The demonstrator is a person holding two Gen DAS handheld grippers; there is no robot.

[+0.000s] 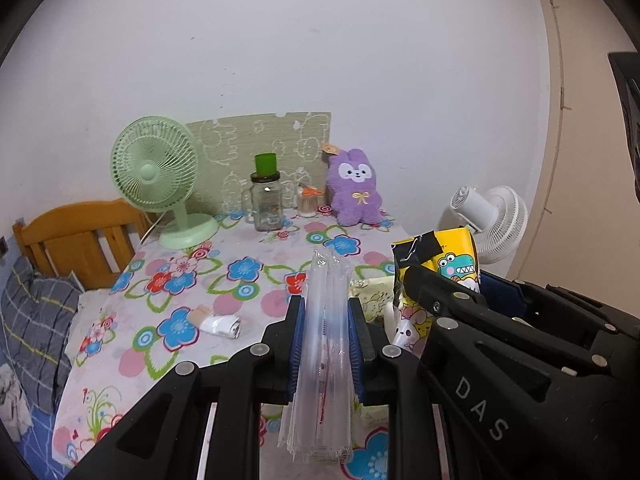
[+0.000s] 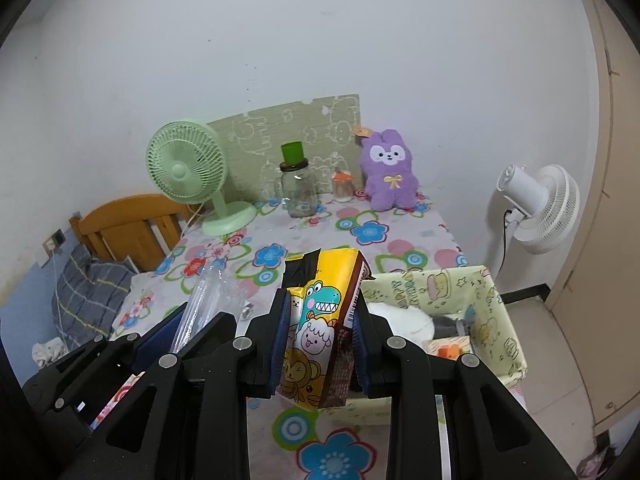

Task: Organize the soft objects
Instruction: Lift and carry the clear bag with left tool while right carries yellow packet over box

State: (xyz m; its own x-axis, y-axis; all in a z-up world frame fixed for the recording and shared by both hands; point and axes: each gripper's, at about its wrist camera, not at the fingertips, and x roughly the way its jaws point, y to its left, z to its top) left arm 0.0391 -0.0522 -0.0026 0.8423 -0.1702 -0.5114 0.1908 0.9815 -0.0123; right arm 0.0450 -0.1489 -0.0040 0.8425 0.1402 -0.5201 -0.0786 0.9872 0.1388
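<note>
yellow snack bag (image 2: 320, 320) stands upright, clamped in the right gripper (image 2: 320, 340); the fabric bin (image 2: 492, 304) lies just right of it, nearer this hand. the left gripper (image 1: 326, 344) pinches a clear plastic sleeve (image 1: 324, 360), long axis upright.

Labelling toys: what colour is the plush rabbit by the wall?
Purple plush rabbit, white face, yellow bow; clearest in the right wrist view.

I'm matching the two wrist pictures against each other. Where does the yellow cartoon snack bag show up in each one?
Left wrist view: the yellow cartoon snack bag stands right of centre, clamped in the right gripper.
Right wrist view: the bag fills the lower centre, between the jaws.
Shared landmark: the purple plush bunny against the back wall.
</note>
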